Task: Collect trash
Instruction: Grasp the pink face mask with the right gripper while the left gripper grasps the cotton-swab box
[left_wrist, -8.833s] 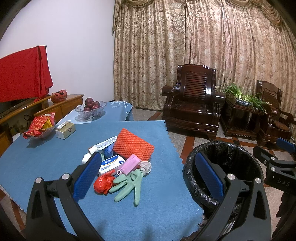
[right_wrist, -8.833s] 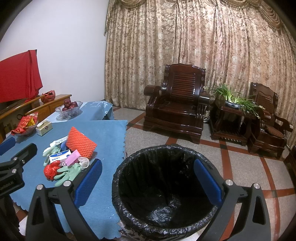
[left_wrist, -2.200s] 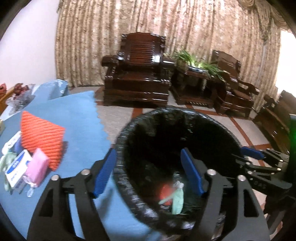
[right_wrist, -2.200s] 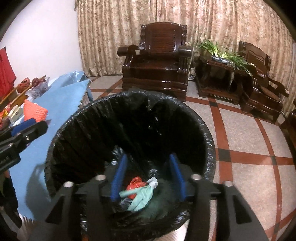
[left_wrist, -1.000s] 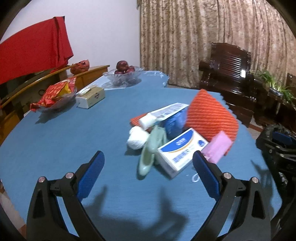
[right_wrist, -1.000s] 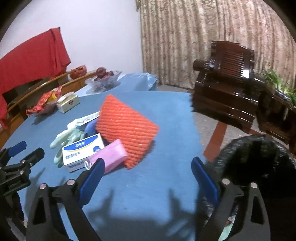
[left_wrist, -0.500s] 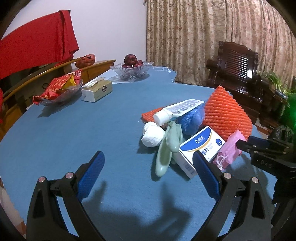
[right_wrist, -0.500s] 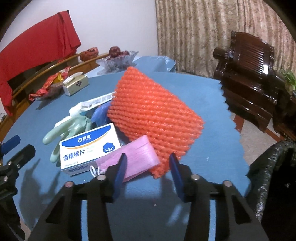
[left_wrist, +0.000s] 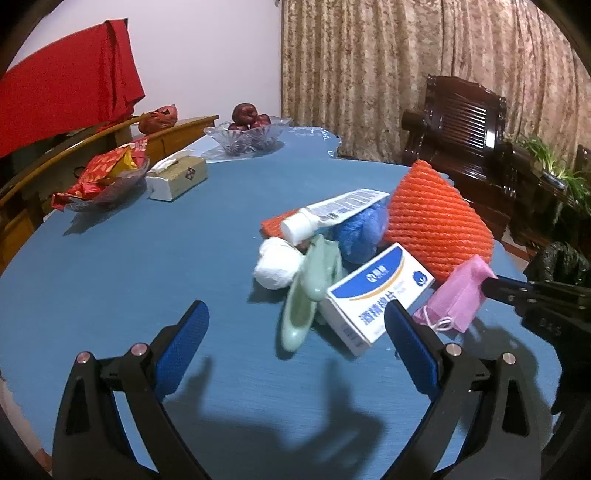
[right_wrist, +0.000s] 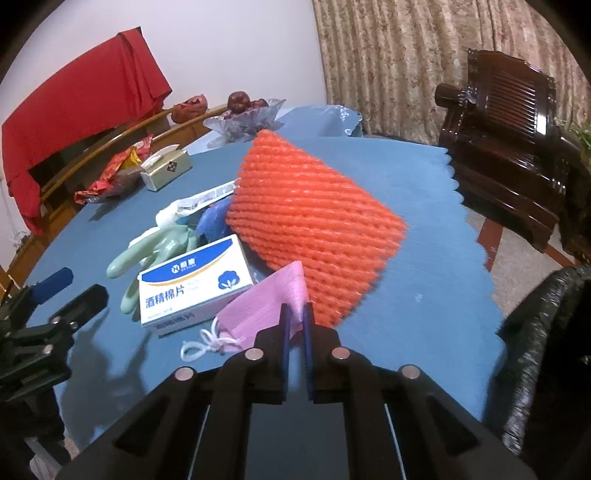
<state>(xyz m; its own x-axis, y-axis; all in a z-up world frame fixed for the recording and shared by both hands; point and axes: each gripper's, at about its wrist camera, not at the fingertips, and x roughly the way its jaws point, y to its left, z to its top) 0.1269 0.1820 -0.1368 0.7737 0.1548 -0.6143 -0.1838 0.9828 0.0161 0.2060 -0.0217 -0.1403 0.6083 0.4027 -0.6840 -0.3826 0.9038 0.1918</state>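
Pink mask (right_wrist: 266, 306) pinched by right gripper (right_wrist: 294, 314)

Its jaws have just been closed on the corner; a straight lift is advised. Left gripper (left_wrist: 295, 347), at nine o'clock, is held apart.

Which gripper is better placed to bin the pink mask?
Right. The right gripper is shut on the pink mask, beside the black-lined bin. The left gripper hangs open, empty.

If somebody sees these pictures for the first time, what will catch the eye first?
First, the orange foam net, big and bright, in the middle of the blue table. Next, the right gripper, whose jaws have just closed on a corner of the pink mask in front of the net, beside the white box. The left gripper is open before the green glove.
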